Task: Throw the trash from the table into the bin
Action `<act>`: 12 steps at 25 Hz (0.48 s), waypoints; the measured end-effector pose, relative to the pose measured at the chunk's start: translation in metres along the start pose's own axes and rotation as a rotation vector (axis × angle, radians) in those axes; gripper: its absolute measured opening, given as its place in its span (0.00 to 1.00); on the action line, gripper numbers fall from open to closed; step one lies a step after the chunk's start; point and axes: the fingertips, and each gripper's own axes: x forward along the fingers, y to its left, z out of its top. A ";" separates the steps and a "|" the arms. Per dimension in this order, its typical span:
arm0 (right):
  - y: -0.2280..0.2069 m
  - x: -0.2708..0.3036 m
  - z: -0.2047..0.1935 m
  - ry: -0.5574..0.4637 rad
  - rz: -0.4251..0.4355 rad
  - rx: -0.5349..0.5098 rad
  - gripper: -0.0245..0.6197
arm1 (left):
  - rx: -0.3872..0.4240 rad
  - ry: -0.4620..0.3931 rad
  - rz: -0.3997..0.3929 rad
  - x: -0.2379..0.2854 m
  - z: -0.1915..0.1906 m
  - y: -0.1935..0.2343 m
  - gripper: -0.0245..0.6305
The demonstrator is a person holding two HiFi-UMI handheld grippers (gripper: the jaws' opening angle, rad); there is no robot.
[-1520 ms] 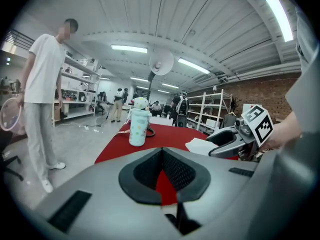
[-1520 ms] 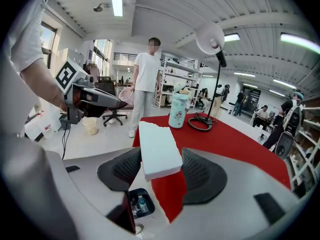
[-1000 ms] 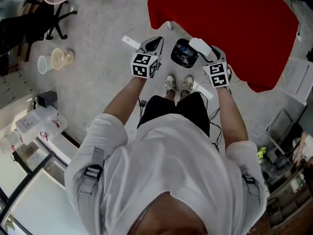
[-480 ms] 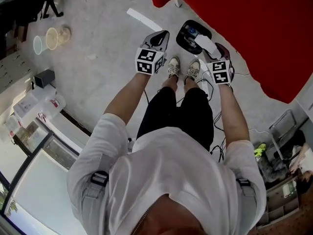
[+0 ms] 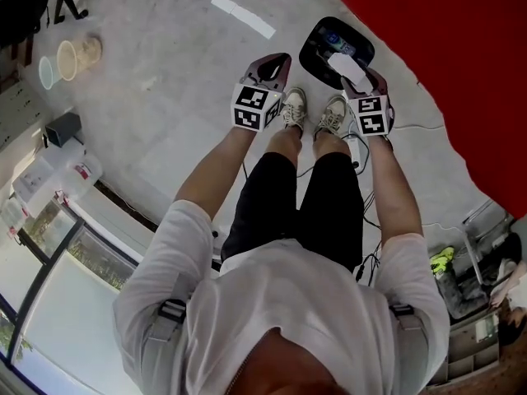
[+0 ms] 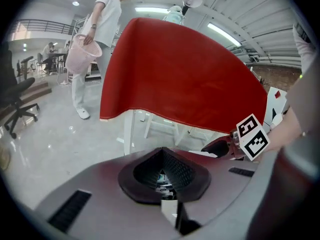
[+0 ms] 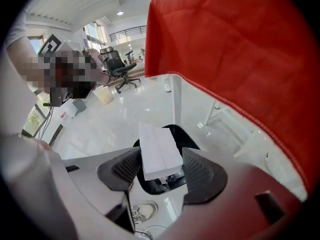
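One white block (image 7: 159, 149) sits clamped in the fingers of the right gripper (image 7: 161, 166), over the bin (image 5: 311, 52). Released off-centre, it'd probably clip the rim. Fingers of the left gripper (image 6: 167, 176) are together, empty.

The black round plastic bin (image 5: 317, 52) is standing on the floor at the edge of the red cloth-covered table (image 5: 461, 64), just ahead of the person's pale laced shoes (image 5: 294, 109). The white rectangular block (image 5: 350, 71) is sitting between the right gripper (image 5: 365, 79)'s jaws, over the bin's mouth. The left gripper (image 5: 270, 67) is hanging left of the bin, apart from it. A white flat strip (image 5: 243, 15) is lying farther left, and the clear plastic cups (image 5: 70, 56) are lying well beyond it.
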 end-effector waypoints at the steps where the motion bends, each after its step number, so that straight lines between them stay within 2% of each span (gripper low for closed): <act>1: 0.002 0.014 -0.008 0.005 0.009 0.006 0.45 | 0.001 0.005 -0.002 0.007 -0.011 0.004 0.05; 7: 0.012 0.076 -0.053 0.041 0.056 0.041 0.45 | 0.003 0.025 -0.009 0.033 -0.059 0.023 0.05; 12: 0.015 0.072 -0.047 0.031 0.048 0.039 0.45 | 0.002 0.035 -0.011 0.029 -0.064 0.029 0.05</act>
